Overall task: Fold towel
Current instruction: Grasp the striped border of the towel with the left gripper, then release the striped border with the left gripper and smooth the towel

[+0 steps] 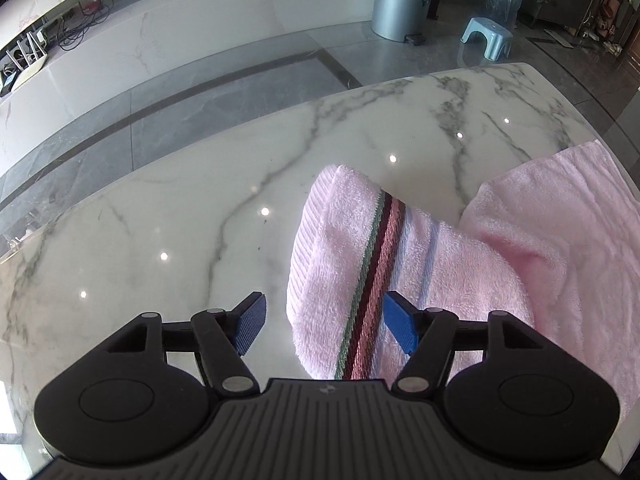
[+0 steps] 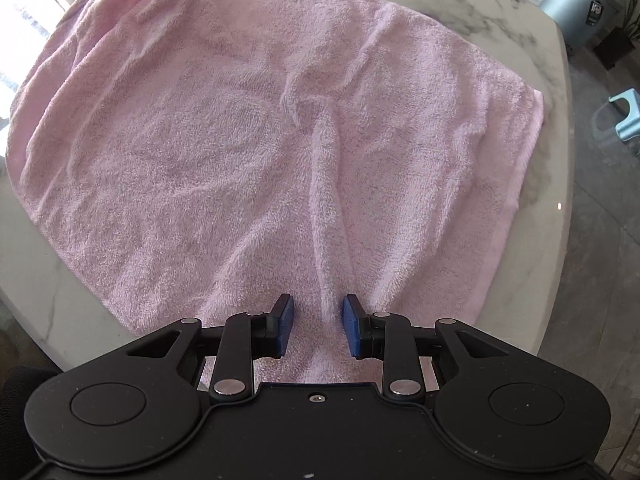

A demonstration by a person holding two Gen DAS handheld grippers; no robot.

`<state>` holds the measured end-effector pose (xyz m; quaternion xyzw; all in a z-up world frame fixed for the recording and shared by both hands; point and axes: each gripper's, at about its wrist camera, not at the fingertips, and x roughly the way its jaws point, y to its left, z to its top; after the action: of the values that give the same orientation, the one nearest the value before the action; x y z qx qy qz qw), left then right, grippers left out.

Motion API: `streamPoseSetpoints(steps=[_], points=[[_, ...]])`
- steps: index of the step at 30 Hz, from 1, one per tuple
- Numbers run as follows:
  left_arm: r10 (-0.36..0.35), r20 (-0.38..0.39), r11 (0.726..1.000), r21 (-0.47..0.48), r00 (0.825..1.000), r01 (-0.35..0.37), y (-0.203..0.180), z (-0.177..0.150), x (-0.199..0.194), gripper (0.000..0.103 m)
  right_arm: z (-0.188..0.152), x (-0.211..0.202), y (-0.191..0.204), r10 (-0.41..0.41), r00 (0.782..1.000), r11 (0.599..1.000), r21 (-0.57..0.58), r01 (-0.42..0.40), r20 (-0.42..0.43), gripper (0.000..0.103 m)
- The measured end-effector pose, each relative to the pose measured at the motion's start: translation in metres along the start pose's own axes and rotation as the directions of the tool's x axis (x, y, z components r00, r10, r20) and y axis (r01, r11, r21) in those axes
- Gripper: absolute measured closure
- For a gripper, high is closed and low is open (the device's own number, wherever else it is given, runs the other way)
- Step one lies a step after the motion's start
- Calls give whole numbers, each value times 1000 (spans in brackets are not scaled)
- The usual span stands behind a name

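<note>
A white marble table (image 1: 168, 208) carries a pink towel (image 2: 240, 152), spread wide with one striped end (image 1: 360, 264) doubled back toward the table's middle. That striped end runs lengthwise away from the left tool (image 1: 324, 324), whose jaws stand wide with the cloth between them but gripped by neither pad. The right tool (image 2: 318, 326), pointing down at the near hem, stands narrowly parted astride a raised ridge of towel; whether it pinches the cloth cannot be told.
</note>
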<state>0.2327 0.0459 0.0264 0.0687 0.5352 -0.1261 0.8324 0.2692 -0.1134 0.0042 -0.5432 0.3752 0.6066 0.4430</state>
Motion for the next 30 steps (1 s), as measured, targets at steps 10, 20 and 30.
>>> streamPoseSetpoints(steps=[10,20,30], points=[[-41,-16,999,-21,999,41,10,-7,17,85,12,7,-1,6,998,1000,-28,-8,-69,75],[38,-45,999,13,998,-37,5,-31,-8,98,15,10,-2,-1,995,1000,-7,0,-100,73],[84,-173,996,20,981,-82,20,-85,-42,98,12,12,-26,5,995,997,75,2,-97,40]])
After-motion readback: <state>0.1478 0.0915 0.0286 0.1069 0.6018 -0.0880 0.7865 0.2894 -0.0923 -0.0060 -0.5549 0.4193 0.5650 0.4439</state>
